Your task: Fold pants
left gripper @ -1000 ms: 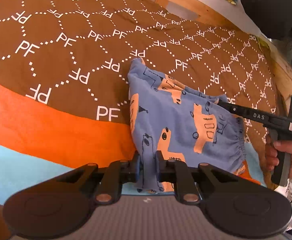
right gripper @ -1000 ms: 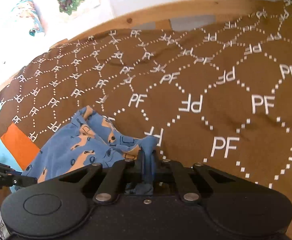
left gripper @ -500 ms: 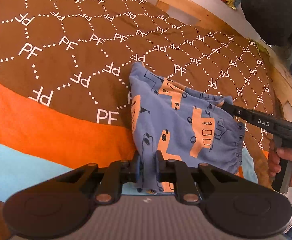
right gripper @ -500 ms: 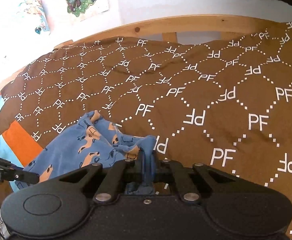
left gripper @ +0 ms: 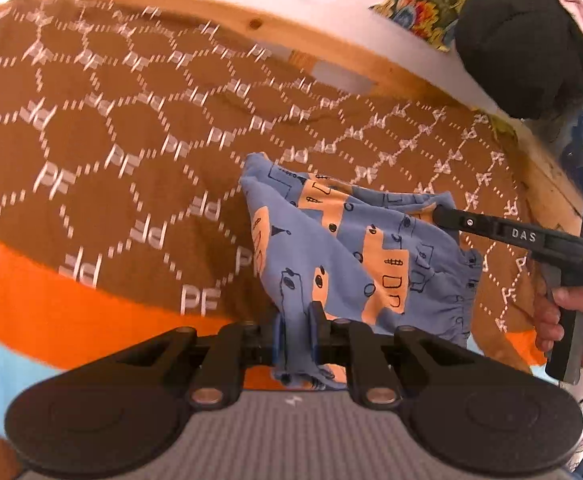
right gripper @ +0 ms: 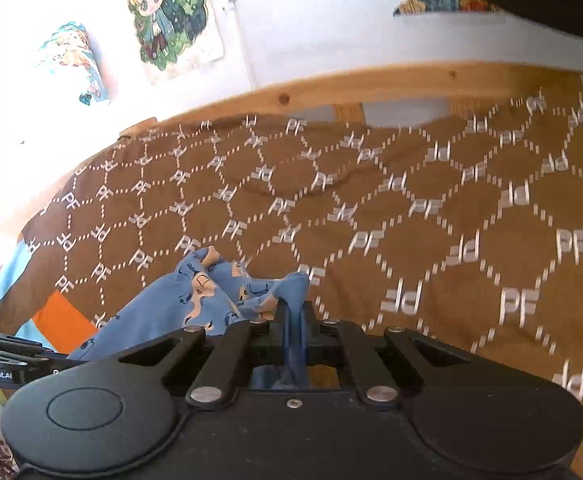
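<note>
Lifted higher off the bedspread point(left gripper: 91, 152) (brown, patterned), the pants point(left gripper: 331, 248) hang clamped in each hand-held gripper point(left gripper: 295, 320) point(right gripper: 291, 316).

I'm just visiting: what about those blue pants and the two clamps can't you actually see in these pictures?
- Left wrist view: the pants hem behind the left gripper is hidden by its body.
- Right wrist view: the cloth inside the right gripper is hidden by its fingers.
- Both views: the bedspread lettering is motion-blurred.
- Whether the pants clear the bedspread: cannot tell.
</note>
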Demonstrator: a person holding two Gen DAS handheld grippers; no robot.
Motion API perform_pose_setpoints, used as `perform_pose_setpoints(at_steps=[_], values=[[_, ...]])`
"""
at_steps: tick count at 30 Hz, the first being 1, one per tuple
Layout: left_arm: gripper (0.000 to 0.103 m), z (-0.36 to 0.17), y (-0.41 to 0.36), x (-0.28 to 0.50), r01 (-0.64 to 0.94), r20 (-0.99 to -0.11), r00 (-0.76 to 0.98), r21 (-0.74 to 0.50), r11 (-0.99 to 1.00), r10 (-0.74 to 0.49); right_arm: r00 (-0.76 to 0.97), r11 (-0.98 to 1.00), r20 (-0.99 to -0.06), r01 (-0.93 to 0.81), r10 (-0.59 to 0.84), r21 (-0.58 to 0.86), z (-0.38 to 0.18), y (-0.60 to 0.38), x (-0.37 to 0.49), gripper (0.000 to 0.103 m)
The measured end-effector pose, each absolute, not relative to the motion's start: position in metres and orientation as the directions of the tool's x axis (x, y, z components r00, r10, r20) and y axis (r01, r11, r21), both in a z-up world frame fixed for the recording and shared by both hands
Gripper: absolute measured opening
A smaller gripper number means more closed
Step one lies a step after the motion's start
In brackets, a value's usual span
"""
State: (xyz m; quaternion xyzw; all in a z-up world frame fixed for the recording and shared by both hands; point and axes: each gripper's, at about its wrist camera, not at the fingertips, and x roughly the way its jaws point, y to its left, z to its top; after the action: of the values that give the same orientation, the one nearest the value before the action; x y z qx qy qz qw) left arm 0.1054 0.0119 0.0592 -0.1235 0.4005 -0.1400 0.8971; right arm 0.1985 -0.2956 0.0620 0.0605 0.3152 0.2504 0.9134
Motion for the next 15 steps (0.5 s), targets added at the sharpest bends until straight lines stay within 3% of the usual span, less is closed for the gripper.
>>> perform_pose_setpoints(at_steps=[8,15], values=[[0.014,0.080,0.010,0.152,0.155,-0.615,0.710,-0.337,0.929,-0.342,0.717,0.881,-0.526,-0.443,0.458,0.165,0.099,-0.289,0.256,0.004],[0.014,0.051,0.011,0.200,0.097,-0.608,0.713,-0.407,0.908,-0.349,0.721,0.902,-0.563,-0.418,0.404,0.112,0.085,-0.277,0.312,0.004]])
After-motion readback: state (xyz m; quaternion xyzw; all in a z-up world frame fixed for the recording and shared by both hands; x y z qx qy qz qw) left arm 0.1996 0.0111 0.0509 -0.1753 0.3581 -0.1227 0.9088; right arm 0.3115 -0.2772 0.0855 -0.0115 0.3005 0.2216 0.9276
